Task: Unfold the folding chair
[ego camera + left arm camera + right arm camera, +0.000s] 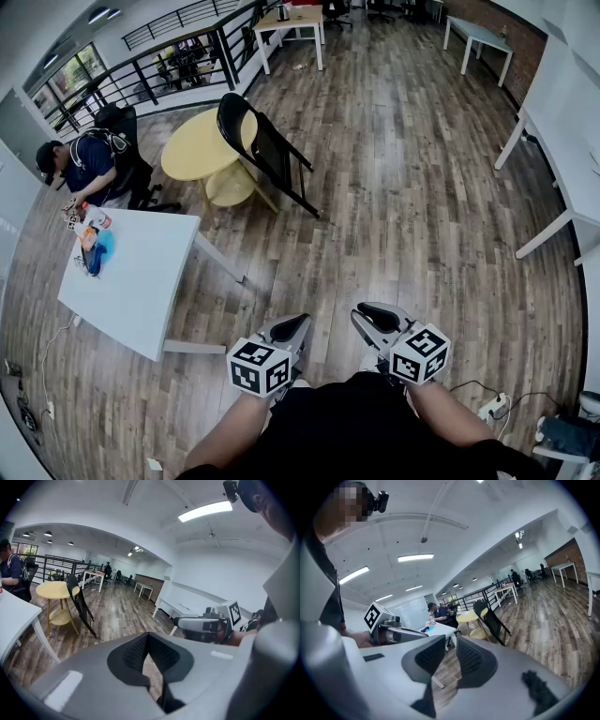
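The left tongs (296, 324) are closed on nothing, and the right tongs (373, 316) stand slightly apart, also empty. Both are held low over the wooden floor (403, 187), well apart from the yellow round table (192, 145). The black folding chair (270, 150) leans folded against that table's right edge; a person (84, 164) sits left of the table, and a white worktop (141, 272) with small items stands nearer than it.

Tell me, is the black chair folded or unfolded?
Folded: the chair leans flat against the yellow round table, seat not spread.
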A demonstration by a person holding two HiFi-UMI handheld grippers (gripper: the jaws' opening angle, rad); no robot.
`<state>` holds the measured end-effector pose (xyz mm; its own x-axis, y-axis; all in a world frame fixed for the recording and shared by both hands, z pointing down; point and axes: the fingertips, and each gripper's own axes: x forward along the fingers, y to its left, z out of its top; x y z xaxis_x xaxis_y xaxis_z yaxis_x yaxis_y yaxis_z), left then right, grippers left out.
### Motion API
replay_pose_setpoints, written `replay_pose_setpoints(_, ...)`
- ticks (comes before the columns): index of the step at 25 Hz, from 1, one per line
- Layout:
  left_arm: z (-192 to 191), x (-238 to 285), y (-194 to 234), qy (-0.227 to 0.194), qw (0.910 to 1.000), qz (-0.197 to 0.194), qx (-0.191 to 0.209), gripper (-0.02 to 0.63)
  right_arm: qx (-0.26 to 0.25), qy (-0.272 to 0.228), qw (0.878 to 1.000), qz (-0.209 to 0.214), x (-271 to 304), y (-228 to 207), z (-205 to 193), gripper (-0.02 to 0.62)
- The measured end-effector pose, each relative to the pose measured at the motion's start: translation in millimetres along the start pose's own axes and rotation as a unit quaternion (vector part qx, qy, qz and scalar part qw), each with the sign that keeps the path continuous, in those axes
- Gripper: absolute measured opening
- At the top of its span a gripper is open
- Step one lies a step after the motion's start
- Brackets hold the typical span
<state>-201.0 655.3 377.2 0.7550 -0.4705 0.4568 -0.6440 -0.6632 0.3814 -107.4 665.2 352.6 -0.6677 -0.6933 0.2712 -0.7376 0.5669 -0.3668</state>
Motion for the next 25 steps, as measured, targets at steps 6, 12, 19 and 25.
replay_pose_setpoints(6,-25,-37,8,-0.005,0.9992,-0.037,-0.01,0.008,-0.016,0.039,0.999,-0.005,22,49,-29,0.063)
replay_pose_setpoints(12,-41,-53,19,-0.004,0.9989,-0.034,-0.031,0.008,-0.015,0.061,0.998,-0.009,32,70,-45,0.063)
replay_pose_setpoints(19,-41,-53,12,-0.003,0.999,-0.044,-0.007,0.008,-0.02,0.067,0.998,-0.005,38,70,-45,0.008)
replay_pose_setpoints(25,-26,-40,13,-0.021,0.9993,-0.03,-0.011,0.008,-0.018,0.064,0.998,0.003,33,53,-35,0.008)
